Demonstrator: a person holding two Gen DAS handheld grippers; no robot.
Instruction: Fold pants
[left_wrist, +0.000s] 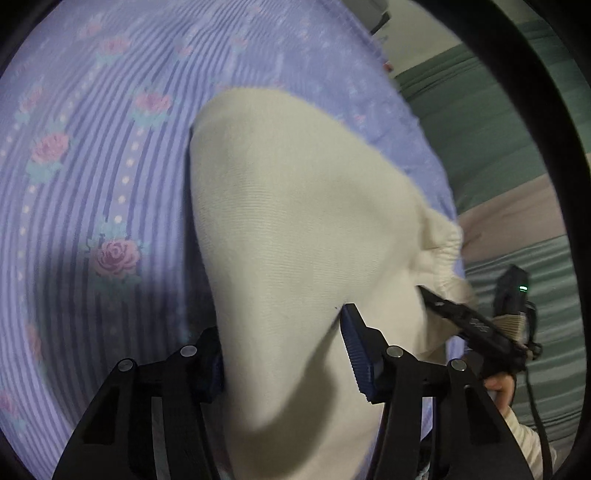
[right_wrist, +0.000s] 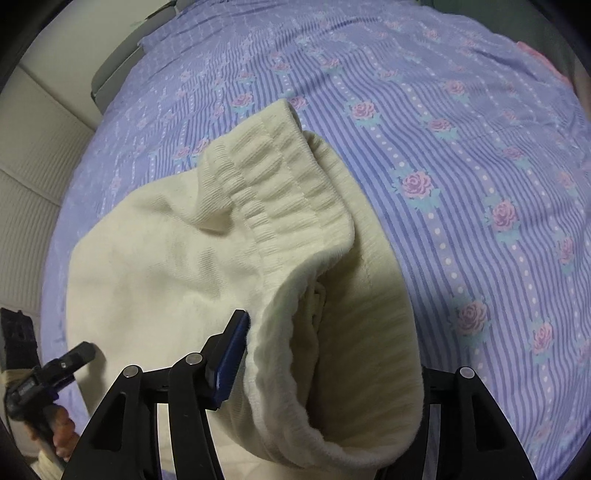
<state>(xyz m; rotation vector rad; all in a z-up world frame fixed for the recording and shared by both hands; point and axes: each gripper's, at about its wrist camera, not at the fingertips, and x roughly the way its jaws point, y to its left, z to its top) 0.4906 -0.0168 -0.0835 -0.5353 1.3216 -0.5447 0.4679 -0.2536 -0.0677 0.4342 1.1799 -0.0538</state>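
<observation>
Gripping a pair of cream-coloured knitted pants (left_wrist: 295, 221) from two sides, both hand-held grippers work above a bed covered in a lilac striped sheet with pink roses (left_wrist: 92, 166). The left hand-held gripper (left_wrist: 288, 354) has its two black fingers with blue ribbed pads (left_wrist: 356, 354) set either side of a thick fold of the cream fabric, which fills the gap between them and spreads forward and upward from the fingertips over the sheet; the pads press into the cloth, so this hand-held gripper is clamped on the pants. To its right, and slightly ahead, the other black tool is seen biting the gathered elastic waistband (left_wrist: 443, 243), with a bare hand (left_wrist: 498, 384) around its handle and a cream sleeve below. Beyond that, further right, lies green striped bedding (left_wrist: 498, 122).

From the right wrist camera, the right hand-held gripper (right_wrist: 325, 354) holds the ribbed waistband (right_wrist: 280, 192) and the open top of the pants: the left blue pad (right_wrist: 229, 354) sits against the outside of the cloth, while the opposite finger is hidden behind the draped fabric, so the grip closes on the garment. The pants hang and bunch directly in front of the fingers, the waistband curling away over the rose-patterned sheet (right_wrist: 461, 166), which stretches ahead and to the right. Low at the left, the other tool and the fingers of the hand (right_wrist: 62, 432) appear, with pale ribbed panelling (right_wrist: 33, 166) behind.
</observation>
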